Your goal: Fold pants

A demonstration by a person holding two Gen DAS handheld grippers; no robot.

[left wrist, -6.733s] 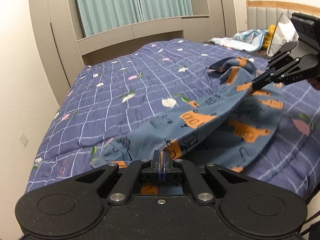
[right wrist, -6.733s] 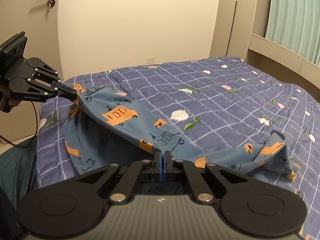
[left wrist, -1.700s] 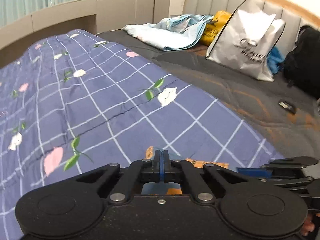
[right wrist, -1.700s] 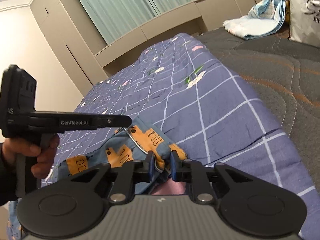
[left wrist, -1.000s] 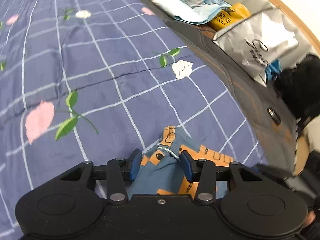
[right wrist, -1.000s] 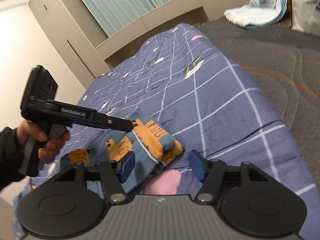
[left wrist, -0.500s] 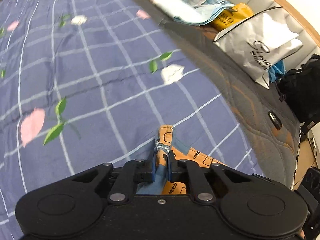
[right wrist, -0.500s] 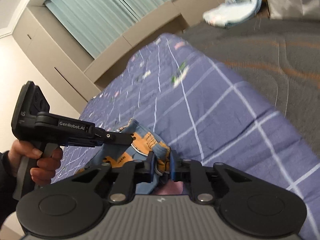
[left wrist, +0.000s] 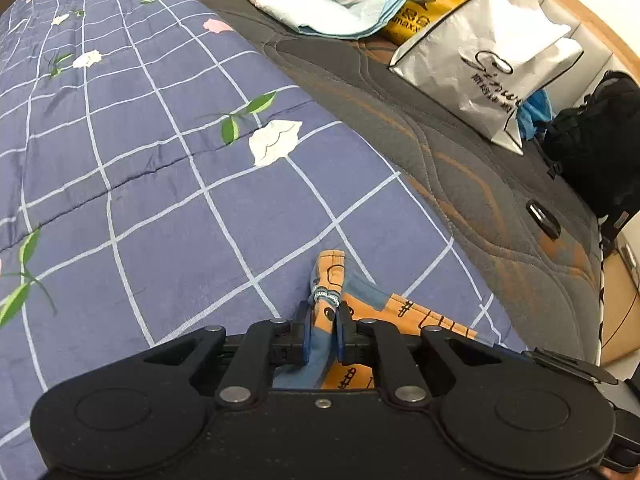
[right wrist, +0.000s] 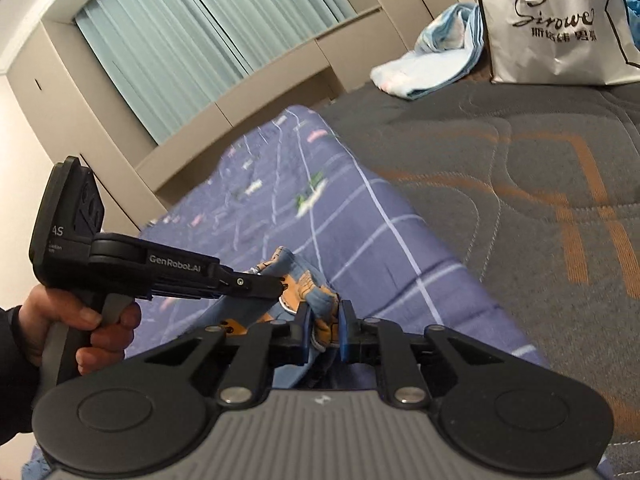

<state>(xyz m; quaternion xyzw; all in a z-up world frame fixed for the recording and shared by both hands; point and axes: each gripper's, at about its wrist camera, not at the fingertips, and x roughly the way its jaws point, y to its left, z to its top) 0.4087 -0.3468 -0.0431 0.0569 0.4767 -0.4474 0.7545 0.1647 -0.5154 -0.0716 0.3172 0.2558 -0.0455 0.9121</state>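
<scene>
Even indoor light is filling both views, bright enough to be showing colours plainly, with no hard shadows falling on the checked quilt (left wrist: 168,184). The silver shopping bag (left wrist: 488,64) is catching a soft sheen on its crinkled face. In the left wrist view everything is staying sharp. In the right wrist view the far quilt (right wrist: 288,184) is smearing with motion blur, while the near black housing is staying crisp. Fisheye distortion is bending the cabinet edge (right wrist: 248,92) and the curtain (right wrist: 200,36), and dark vignetting is rounding off the corners of both pictures.
</scene>
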